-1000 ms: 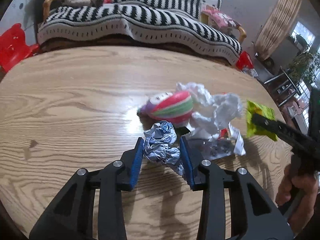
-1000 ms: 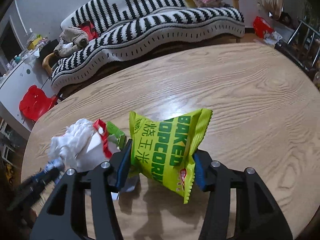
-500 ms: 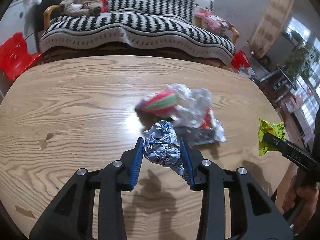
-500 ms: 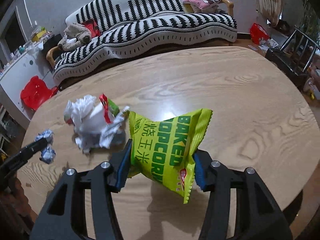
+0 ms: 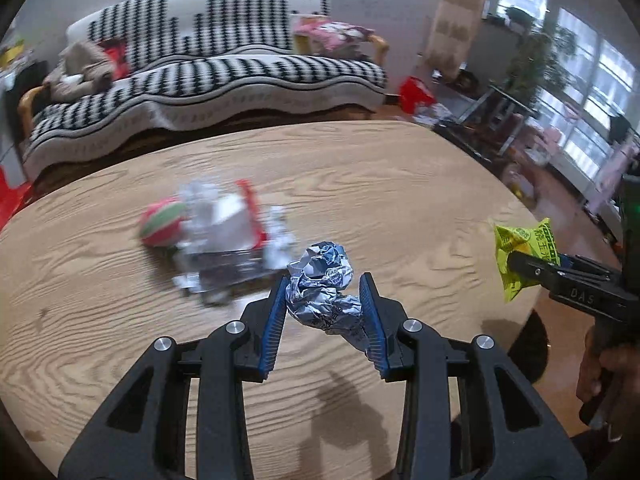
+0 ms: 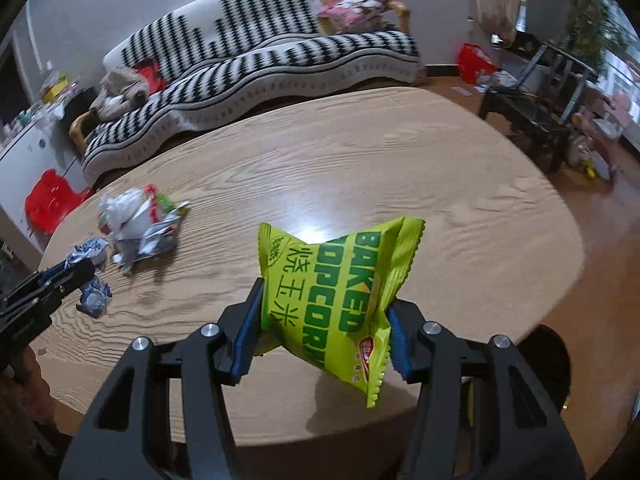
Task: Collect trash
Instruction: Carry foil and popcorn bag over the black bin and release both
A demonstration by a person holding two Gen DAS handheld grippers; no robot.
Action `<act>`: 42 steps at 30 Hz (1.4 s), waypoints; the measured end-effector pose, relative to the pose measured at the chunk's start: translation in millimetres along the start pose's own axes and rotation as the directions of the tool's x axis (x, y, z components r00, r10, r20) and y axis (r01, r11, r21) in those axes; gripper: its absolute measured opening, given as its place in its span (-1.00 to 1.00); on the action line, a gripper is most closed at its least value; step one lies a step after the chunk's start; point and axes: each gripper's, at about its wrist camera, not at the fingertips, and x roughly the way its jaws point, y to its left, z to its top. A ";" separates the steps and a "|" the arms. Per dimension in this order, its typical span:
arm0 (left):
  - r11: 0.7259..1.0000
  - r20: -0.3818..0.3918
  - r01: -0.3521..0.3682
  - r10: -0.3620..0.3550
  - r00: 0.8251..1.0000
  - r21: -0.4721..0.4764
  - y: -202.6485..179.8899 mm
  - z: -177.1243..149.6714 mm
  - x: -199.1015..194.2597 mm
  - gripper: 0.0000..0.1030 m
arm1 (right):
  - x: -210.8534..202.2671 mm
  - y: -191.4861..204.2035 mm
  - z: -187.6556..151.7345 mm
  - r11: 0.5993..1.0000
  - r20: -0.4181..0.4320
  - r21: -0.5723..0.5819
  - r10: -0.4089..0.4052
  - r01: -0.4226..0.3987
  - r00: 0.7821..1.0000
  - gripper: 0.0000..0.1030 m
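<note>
My left gripper (image 5: 323, 292) is shut on a crumpled silver-blue foil wrapper (image 5: 322, 282) and holds it above the wooden table (image 5: 380, 184). It also shows in the right wrist view (image 6: 91, 276). My right gripper (image 6: 324, 312) is shut on a yellow-green baked popcorn bag (image 6: 336, 292), held above the table's near right edge; the bag also shows in the left wrist view (image 5: 520, 252). A pile of white tissue and wrappers (image 5: 228, 236) with a red and green striped packet (image 5: 162, 227) lies on the table, left of both grippers.
A black and white striped sofa (image 5: 208, 80) stands behind the table. A red plastic chair (image 6: 50, 200) is at the far left. A dark metal rack (image 6: 536, 92) and plants stand at the right by the windows.
Both grippers have pulled back and risen from the pile with their loads. The views have swung right, so the pile now lies further left and further off.
</note>
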 end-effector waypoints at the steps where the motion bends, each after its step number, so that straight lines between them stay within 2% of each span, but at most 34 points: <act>1: 1.000 0.002 0.026 -0.026 1.000 0.006 -9.7 1.5 3.2 -0.30 | -4.8 -9.8 -0.8 1.000 0.005 0.013 -0.007 0.007 1.000 0.03; 5: 0.991 0.005 0.123 -0.123 0.992 0.051 -58.7 7.9 18.1 -0.30 | -30.5 -59.2 -11.2 0.995 0.033 0.082 -0.053 0.051 0.998 0.04; 9: 0.970 -0.004 0.217 -0.218 0.976 0.114 -113.0 4.8 30.2 -0.30 | -56.8 -114.0 -30.0 0.979 0.040 0.170 -0.116 0.108 0.992 0.04; 13: 0.926 -0.042 0.330 -0.328 0.944 0.184 -174.8 -5.5 41.4 -0.30 | -86.4 -178.9 -56.9 0.940 0.034 0.294 -0.191 0.172 0.981 0.04; 16: 0.888 -0.084 0.394 -0.385 0.919 0.236 -218.6 -18.3 50.7 -0.30 | -103.8 -219.3 -77.1 0.903 0.016 0.375 -0.230 0.208 0.973 0.04; 22: 0.818 -0.192 0.505 -0.468 0.863 0.276 -289.6 -43.3 77.1 -0.30 | -119.2 -284.2 -109.8 0.825 -0.050 0.513 -0.247 0.237 0.968 0.04; 27: 0.787 -0.265 0.543 -0.479 0.837 0.292 -332.5 -65.6 101.5 -0.30 | -118.4 -304.2 -122.9 0.802 -0.079 0.551 -0.225 0.230 0.971 0.05; 31: 0.782 -0.303 0.548 -0.467 0.831 0.296 -346.6 -70.4 118.8 -0.30 | -117.5 -305.5 -126.3 0.799 -0.088 0.555 -0.218 0.229 0.972 0.05; 42: 0.778 -0.329 0.563 -0.473 0.817 0.279 -358.7 -72.6 133.5 -0.28 | -116.4 -306.2 -124.0 0.802 -0.087 0.552 -0.216 0.228 0.972 0.06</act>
